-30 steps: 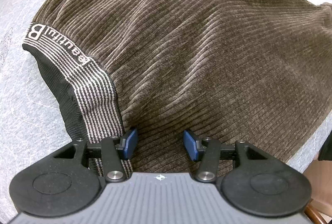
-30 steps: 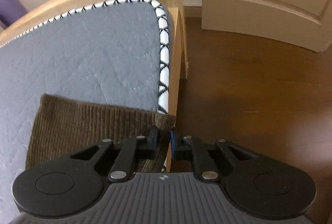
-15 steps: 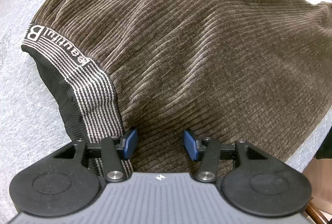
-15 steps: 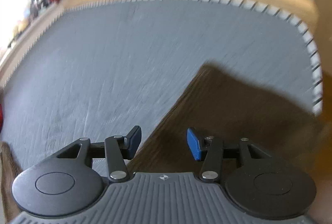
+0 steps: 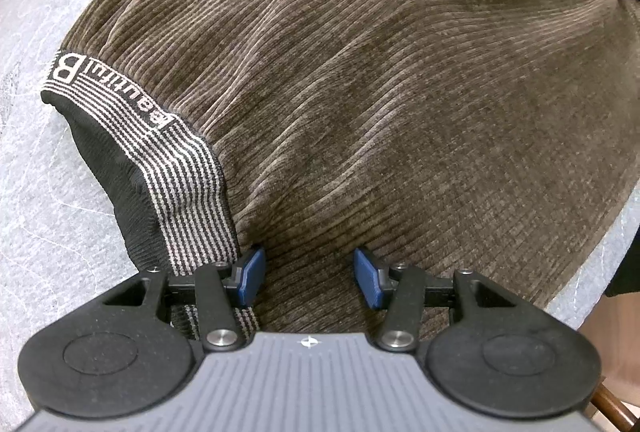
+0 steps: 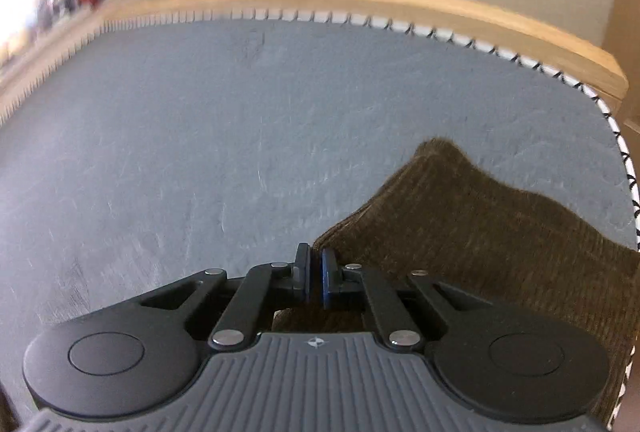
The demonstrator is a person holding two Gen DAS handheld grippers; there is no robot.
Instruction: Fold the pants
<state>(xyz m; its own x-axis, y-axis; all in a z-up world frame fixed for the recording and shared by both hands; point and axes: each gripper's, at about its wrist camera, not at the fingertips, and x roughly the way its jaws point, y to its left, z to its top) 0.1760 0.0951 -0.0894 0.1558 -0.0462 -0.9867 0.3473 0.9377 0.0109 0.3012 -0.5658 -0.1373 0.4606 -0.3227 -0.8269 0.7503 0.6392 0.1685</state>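
pants (image 5: 360, 103): flat on bed (image 5: 36, 167), waistband (image 5: 176, 167) end under left tongs (image 5: 308, 272), legs running away ahead
left tongs: half open, holding nothing
right tongs (image 6: 315, 274): just closed, pinching pants' leg edge (image 6: 332, 244), nearer the cuff

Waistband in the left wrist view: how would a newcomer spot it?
Start from the grey quilted mattress, then the brown corduroy pants spread on it. Along their left edge runs the waistband, the only black-and-white striped strip, with lettering.
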